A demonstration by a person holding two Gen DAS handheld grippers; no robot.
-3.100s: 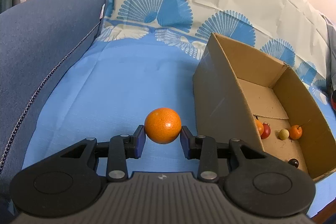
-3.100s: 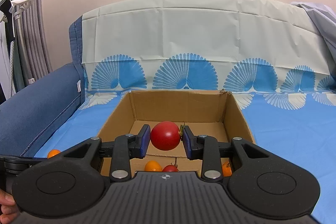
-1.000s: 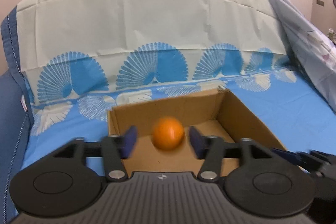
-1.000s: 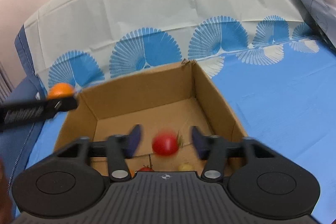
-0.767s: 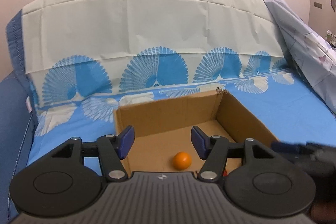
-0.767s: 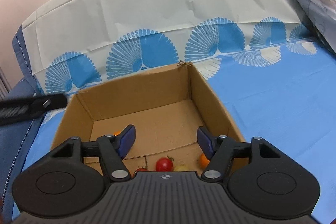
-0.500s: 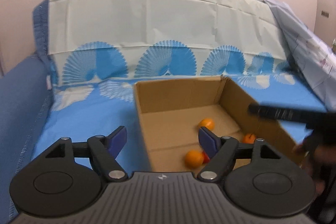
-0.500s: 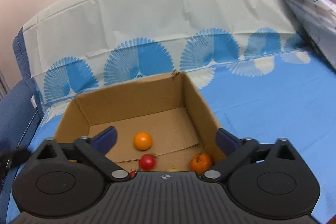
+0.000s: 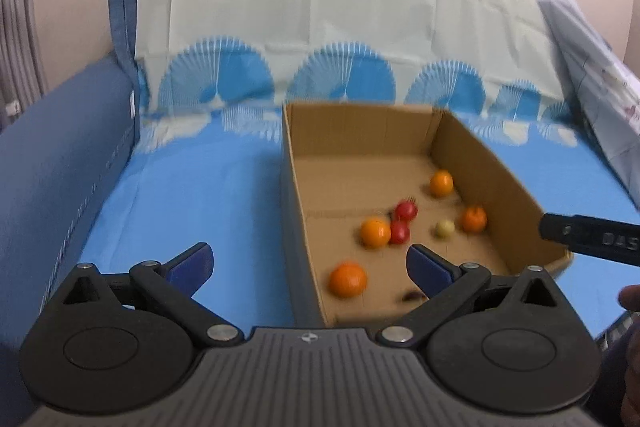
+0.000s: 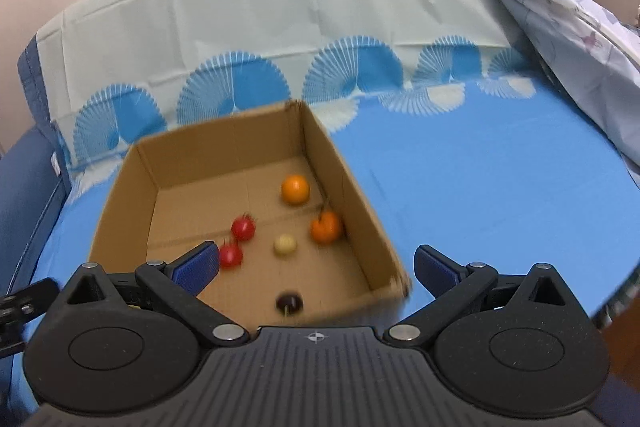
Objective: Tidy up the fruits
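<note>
Count from the left wrist view: one cardboard box (image 9: 492, 163), fruit all inside on its floor. Three plain oranges: big one (image 9: 347, 279) at 6 o'clock of the box floor, one (image 9: 375, 233) mid-floor, one (image 9: 441, 183) toward 1 o'clock. One stemmed orange fruit (image 9: 474, 219) by the 3 o'clock wall. Two red tomatoes (image 9: 406, 211), the second (image 9: 399, 232) touching the mid-floor orange. One pale yellow ball (image 9: 445, 228) between the tomatoes and the stemmed fruit. One dark round fruit (image 10: 289, 301) near the front wall, clear only in the right wrist view.

Left tongs (image 9: 310, 265): spread wide, nothing held, hovering over the box's near-left corner; box wall runs between the blue pads (image 9: 191, 266). Level, pointing at 12.

Right tongs (image 10: 316, 265): spread wide, nothing held, above the box's near-right corner, tilted down. Its body shows as a black bar (image 9: 588, 239) at 3 o'clock in the left view.

Box sits on a blue fan-print sheet (image 10: 480, 167) over a sofa; blue armrest (image 9: 52, 139) at 9 o'clock, pale floral cloth (image 10: 568, 7) draped at 2 o'clock. Both frames motion-blurred.
</note>
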